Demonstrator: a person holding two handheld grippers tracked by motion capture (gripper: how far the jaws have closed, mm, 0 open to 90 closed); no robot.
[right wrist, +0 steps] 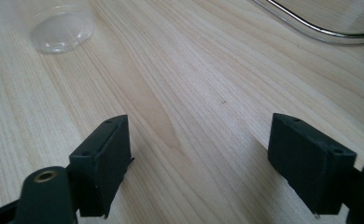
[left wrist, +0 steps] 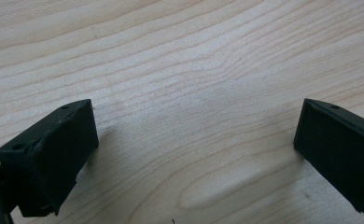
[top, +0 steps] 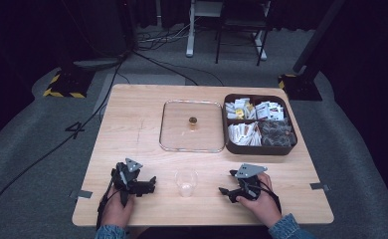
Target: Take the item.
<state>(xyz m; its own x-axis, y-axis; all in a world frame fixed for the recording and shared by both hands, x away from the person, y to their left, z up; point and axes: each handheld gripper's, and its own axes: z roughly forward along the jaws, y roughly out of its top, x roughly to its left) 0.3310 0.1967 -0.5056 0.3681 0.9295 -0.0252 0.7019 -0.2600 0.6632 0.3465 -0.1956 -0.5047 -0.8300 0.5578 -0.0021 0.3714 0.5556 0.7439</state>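
A clear plastic cup (top: 186, 182) is seen standing upright on the desk (top: 132, 129), near its front edge, between the left claw (top: 149, 184) and the right claw (top: 225, 193) and touched by neither. The left claw's jaws are held wide apart over bare wood, with nothing between them; the right claw's jaws are likewise spread and empty. In the right gripper view the cup (right wrist: 61, 29) appears well ahead and off to one side.

The cup is judged to be very light, thin-walled and easily crushed or tipped, and its smooth wall is likely to be slippery. It is best taken across the side wall, somewhat below the rim, with a gentle squeeze; a hard pinch would probably buckle it.

Its mouth is pointed upward and its long axis is vertical, so no side is favoured for the approach.

Farther back, a glass lid (top: 192, 126) with a small knob is laid flat, just beside a dark compartment box (top: 259, 148) filled with packets.
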